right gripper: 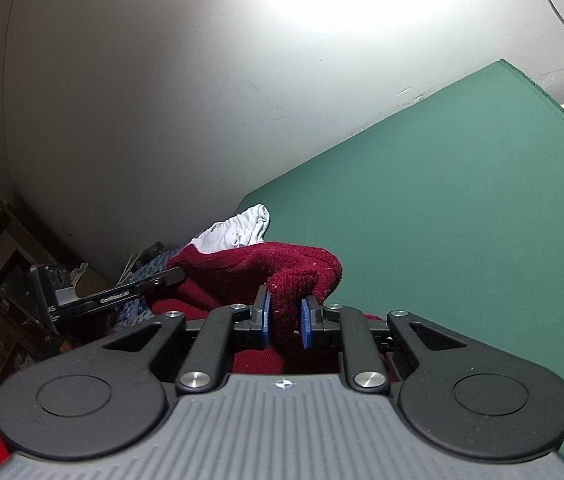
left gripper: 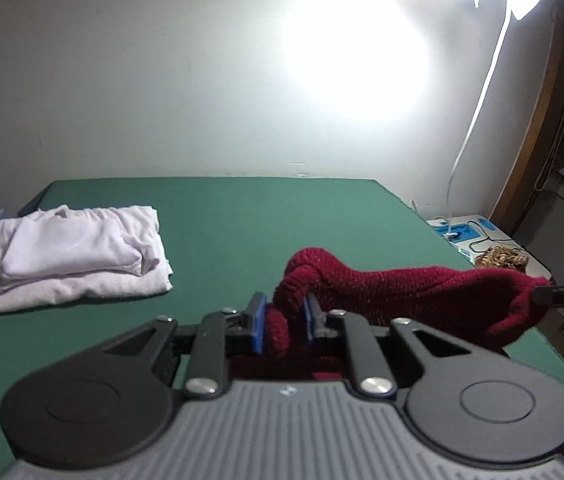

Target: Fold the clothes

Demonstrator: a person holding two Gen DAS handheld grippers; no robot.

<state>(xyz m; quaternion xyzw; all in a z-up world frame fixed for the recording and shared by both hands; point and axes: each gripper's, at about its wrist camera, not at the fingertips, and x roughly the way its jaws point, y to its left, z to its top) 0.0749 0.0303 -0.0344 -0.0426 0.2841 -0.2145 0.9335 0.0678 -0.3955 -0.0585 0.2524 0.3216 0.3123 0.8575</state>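
Two white garments (left gripper: 70,252) lie folded and stacked at the left of the green surface (left gripper: 242,220). The dark red knitted garment (left gripper: 401,288) remains unfolded, held above the surface, bunched and sagging between the left gripper (left gripper: 282,320) and right gripper (right gripper: 285,322), both sets of fingers clamped on its thick, ribbed knit.

Count: one dark red knitted garment (left gripper: 401,292). One stack of folded white clothes (left gripper: 70,256); at least two pieces, exact number unclear. One green-covered bench (left gripper: 282,216). Two claws: left claw (left gripper: 282,322), right claw (right gripper: 285,322). One white cable (left gripper: 477,120).
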